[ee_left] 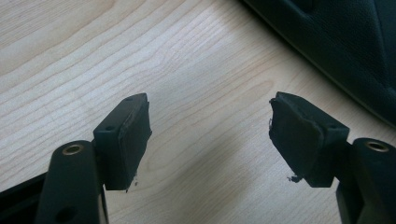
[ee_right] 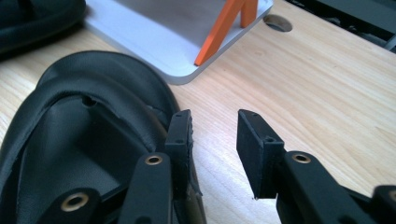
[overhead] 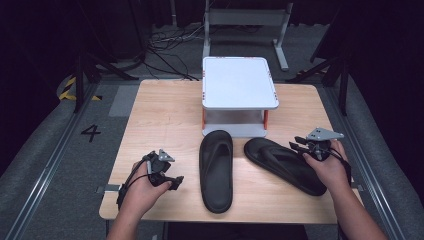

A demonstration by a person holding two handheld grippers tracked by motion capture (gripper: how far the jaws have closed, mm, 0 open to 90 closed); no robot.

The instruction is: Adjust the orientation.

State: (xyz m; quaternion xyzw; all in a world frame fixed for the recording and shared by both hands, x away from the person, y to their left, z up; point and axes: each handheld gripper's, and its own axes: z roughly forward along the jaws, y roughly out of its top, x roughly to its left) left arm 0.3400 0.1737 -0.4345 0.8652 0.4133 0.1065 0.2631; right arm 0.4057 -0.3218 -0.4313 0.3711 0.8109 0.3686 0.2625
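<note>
Two black flip-flops lie on the wooden table. One flip-flop lies lengthwise in the middle; the other flip-flop lies slantwise to its right. My left gripper hovers low just left of the middle one, open, with bare wood between its jaws. In the left gripper view the gripper gapes wide and the sandal's edge is at the upper right. My right gripper is open at the slanted sandal's far right edge. In the right gripper view the gripper has its left jaw against that sandal's rim.
A white two-level stand with orange legs stands at the table's back centre, just behind the sandals; its base and an orange leg are close ahead of my right gripper. Bare wood lies left of the stand. Cables and frames lie on the floor beyond.
</note>
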